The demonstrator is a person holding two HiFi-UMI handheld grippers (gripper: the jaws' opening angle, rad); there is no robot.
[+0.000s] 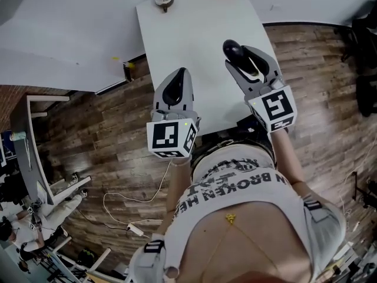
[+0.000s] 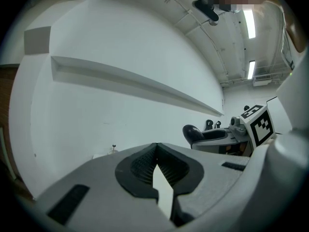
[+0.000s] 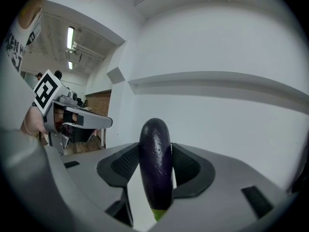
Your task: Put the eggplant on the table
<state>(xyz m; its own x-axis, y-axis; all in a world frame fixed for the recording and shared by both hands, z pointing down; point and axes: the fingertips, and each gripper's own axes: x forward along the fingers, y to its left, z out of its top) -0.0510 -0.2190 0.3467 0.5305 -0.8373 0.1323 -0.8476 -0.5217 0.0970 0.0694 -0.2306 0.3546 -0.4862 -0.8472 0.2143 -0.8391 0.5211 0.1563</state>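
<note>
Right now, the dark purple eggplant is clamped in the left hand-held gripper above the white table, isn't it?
No: the dark purple eggplant is clamped in the right hand-held gripper, not the left hand-held gripper, above the white table. The right gripper view shows it between the jaws.

Grey left gripper [image 1: 179,75], grey right gripper [image 1: 240,56], black-lined jaws, black-and-white marker cubes [image 1: 171,137], white lettered T-shirt [image 1: 241,184]
</note>
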